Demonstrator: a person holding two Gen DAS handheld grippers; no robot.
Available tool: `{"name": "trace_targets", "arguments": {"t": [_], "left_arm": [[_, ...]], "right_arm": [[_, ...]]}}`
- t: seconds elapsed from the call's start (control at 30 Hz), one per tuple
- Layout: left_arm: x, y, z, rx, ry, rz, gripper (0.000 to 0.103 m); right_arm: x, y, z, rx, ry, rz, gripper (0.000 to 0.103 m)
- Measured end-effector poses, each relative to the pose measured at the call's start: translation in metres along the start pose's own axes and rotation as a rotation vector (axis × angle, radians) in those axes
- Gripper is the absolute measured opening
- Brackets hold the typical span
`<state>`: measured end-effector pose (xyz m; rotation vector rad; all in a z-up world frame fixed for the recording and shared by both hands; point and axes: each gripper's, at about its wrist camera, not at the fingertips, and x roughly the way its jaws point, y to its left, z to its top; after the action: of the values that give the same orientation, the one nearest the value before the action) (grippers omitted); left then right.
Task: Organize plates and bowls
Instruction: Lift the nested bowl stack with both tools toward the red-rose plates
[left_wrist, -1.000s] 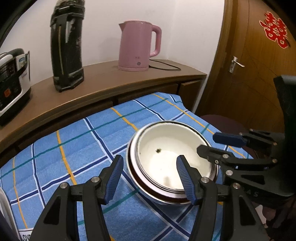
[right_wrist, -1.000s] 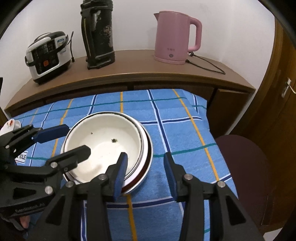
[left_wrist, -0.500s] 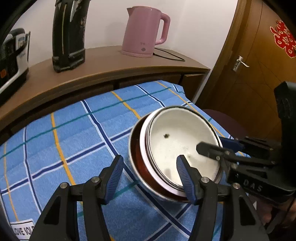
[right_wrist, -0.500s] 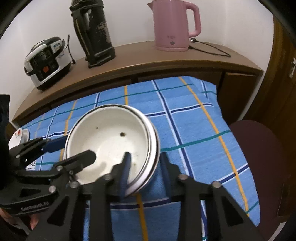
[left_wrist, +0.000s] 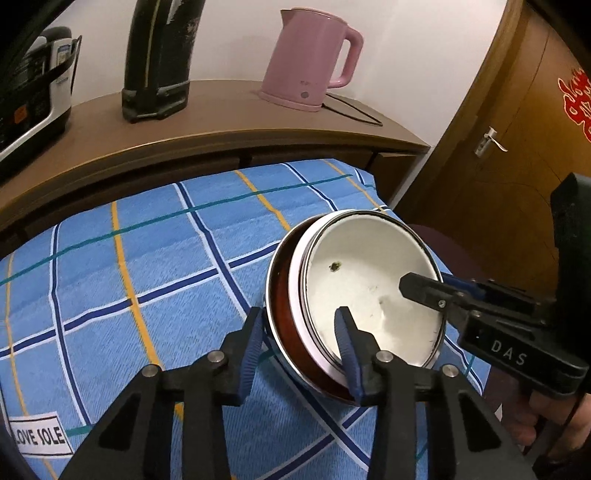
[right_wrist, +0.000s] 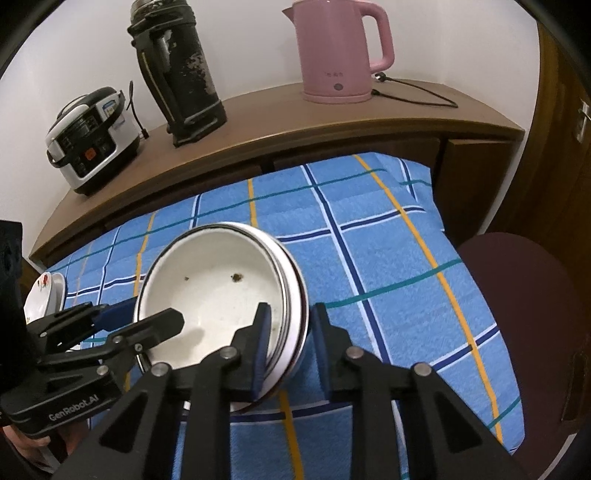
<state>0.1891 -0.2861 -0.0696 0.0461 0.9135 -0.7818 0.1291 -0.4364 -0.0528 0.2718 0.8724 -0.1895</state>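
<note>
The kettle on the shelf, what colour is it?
Pink. The kettle shows best in the right wrist view.

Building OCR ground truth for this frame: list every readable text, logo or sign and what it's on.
"DAS": body of the right hand-held gripper.
"GenRobot.AI": body of the left hand-held gripper.
"LOVE SOLE", S mirrored: white label on the blue plaid tablecloth.
Red ornament on the door: shape unclear.
Pink kettle print and rice cooker panel: too small to read.

Rice cooker (left_wrist: 29, 85) cropped by frame edge.
</note>
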Motion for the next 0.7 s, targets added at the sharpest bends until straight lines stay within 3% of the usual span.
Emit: {"name": "trace_targets", "arguments": {"t": [0.2,0.7], "left_arm": [[-0.007,0.009,0.002,-0.036,0.006,0.02,0.039],[-0.025,0.038,-0.006,-0.127,0.037,0.057,0.039]], "right_arm": [[0.004,0.003,0.009,0.001,0.028,0.037,0.016],[0.012,0.038,0.02,-0.061,0.066,0.102,0.016]]}}
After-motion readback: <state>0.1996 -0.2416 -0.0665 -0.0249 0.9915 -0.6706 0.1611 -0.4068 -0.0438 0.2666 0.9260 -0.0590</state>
